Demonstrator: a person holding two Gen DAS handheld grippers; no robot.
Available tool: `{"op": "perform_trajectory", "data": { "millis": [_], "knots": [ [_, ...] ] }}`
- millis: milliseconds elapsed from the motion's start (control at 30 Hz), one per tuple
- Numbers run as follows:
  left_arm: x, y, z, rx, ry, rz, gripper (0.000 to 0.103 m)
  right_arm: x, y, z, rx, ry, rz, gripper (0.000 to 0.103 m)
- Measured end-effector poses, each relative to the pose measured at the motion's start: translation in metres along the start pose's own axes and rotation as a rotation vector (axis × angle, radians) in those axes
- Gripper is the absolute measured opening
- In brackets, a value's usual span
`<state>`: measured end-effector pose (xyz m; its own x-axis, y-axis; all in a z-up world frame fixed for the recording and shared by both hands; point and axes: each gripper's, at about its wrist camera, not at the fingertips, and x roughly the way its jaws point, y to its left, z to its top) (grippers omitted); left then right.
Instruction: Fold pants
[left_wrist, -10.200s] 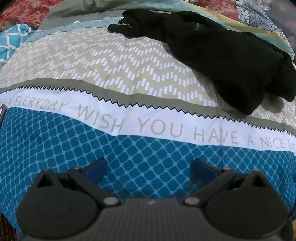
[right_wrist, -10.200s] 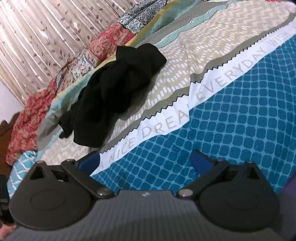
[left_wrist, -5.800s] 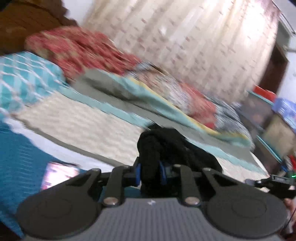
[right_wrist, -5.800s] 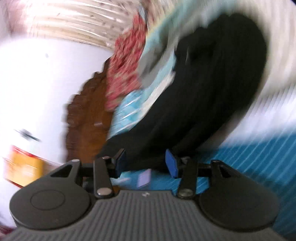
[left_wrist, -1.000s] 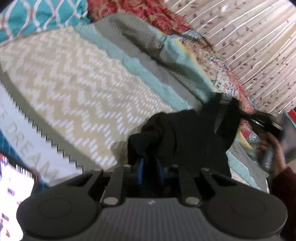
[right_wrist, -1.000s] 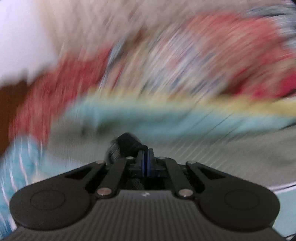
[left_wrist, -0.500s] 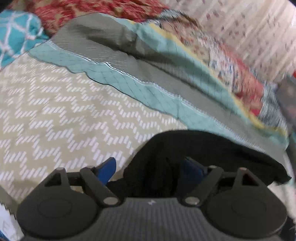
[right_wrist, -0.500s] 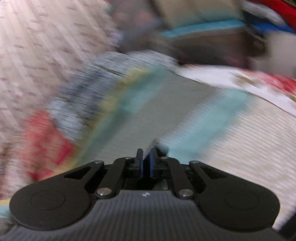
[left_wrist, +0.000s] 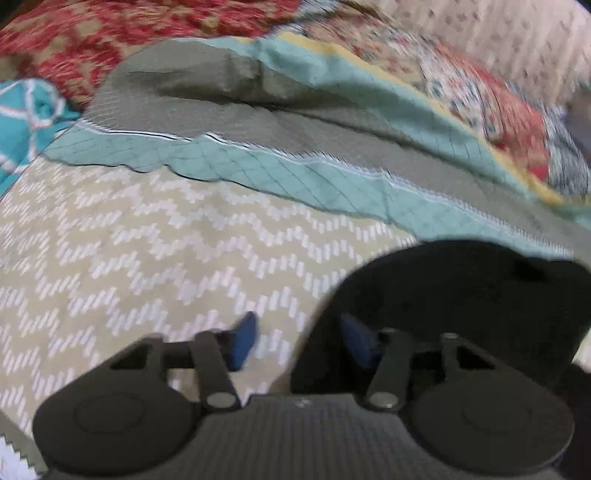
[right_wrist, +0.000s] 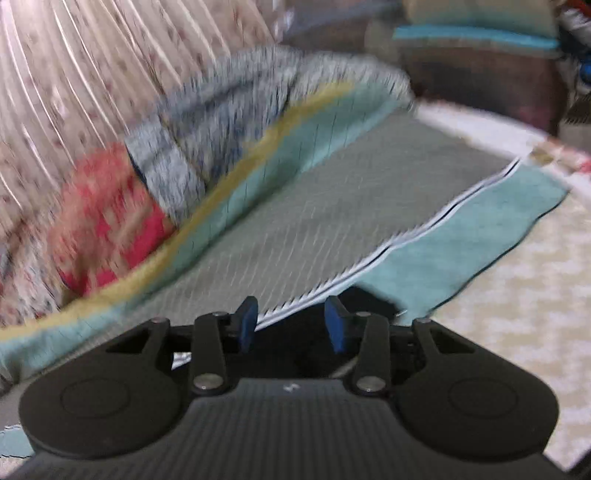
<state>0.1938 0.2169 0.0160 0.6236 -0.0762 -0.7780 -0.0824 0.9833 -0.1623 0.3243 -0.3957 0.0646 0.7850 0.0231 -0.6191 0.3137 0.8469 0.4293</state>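
Observation:
The black pants (left_wrist: 461, 295) lie bunched on the beige chevron bedspread (left_wrist: 147, 240), at the lower right of the left wrist view. My left gripper (left_wrist: 300, 343) hovers over their left edge. Its jaws are closing but still apart: the right pad is over the black cloth, the left pad over bare bedspread, and neither presses. In the blurred right wrist view, my right gripper (right_wrist: 291, 325) has its jaws opening. A dark bit of the pants (right_wrist: 373, 301) lies just under and beyond its fingertips, ungripped.
A folded grey and teal quilt (left_wrist: 295, 122) with a red patterned border runs along the far side of the bed. A pale curtain (right_wrist: 55, 92) hangs behind it. Dark furniture (right_wrist: 480, 74) stands past the bed's far corner.
Both grippers were shut a second ago and now stand apart. The left one let go of the pants, which now lie on the bed. The right view swung fast along the quilt.

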Motion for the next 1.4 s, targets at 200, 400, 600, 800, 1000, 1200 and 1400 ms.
{"op": "perform_trajectory", "data": {
  "millis": [200,400,600,800,1000,1200,1400],
  "knots": [
    [-0.002,-0.025,-0.011,0.113,-0.020,0.031,0.008,0.077,0.002,-0.009,0.261,0.117,-0.103,0.056],
    [-0.059,-0.033,-0.018,0.147,-0.175,0.095,0.008,0.077,0.016,-0.004,0.189,0.077,-0.163,0.003],
    [-0.125,-0.040,-0.022,0.125,-0.300,0.086,0.008,0.027,-0.006,0.005,0.263,0.007,-0.036,0.003],
    [-0.189,-0.054,-0.053,0.116,-0.366,0.045,0.008,-0.018,-0.015,0.006,0.198,-0.054,0.021,0.003],
    [-0.217,-0.055,-0.095,0.092,-0.304,0.023,0.008,-0.085,-0.089,-0.021,0.315,-0.122,0.049,0.003],
    [-0.230,-0.062,-0.133,0.103,-0.246,-0.030,0.008,-0.169,-0.164,-0.059,0.425,-0.215,0.077,0.003],
    [-0.233,-0.058,-0.170,0.092,-0.174,-0.044,0.008,-0.235,-0.213,-0.121,0.448,-0.289,0.056,0.003]
  ]
}}
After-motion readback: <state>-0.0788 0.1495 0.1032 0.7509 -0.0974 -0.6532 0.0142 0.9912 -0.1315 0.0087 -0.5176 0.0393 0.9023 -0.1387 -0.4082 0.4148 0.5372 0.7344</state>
